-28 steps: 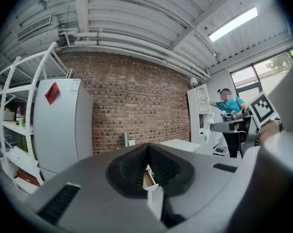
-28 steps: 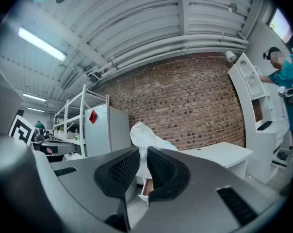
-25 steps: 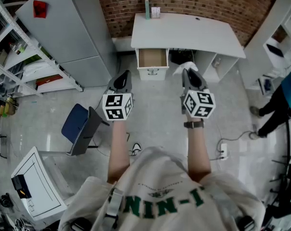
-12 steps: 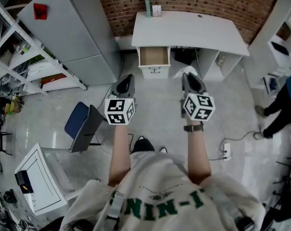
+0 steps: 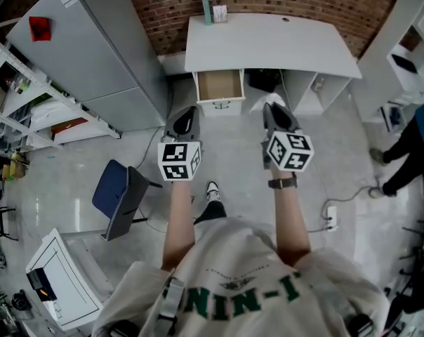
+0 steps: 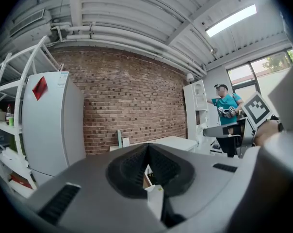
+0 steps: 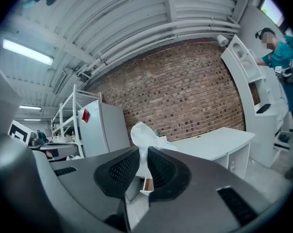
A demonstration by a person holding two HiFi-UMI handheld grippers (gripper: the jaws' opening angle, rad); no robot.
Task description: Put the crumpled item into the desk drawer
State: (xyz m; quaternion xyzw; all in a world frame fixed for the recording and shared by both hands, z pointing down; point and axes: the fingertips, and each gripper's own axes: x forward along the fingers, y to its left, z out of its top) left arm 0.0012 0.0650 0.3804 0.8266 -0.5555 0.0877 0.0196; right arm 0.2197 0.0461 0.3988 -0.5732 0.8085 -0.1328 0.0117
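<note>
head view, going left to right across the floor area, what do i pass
white machine → chair → left gripper → right gripper → power strip → person

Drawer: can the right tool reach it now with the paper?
Probably not yet. The drawer is open and nothing blocks the way, but the right tool, shut on the paper, is well short of it; step closer first.
</note>
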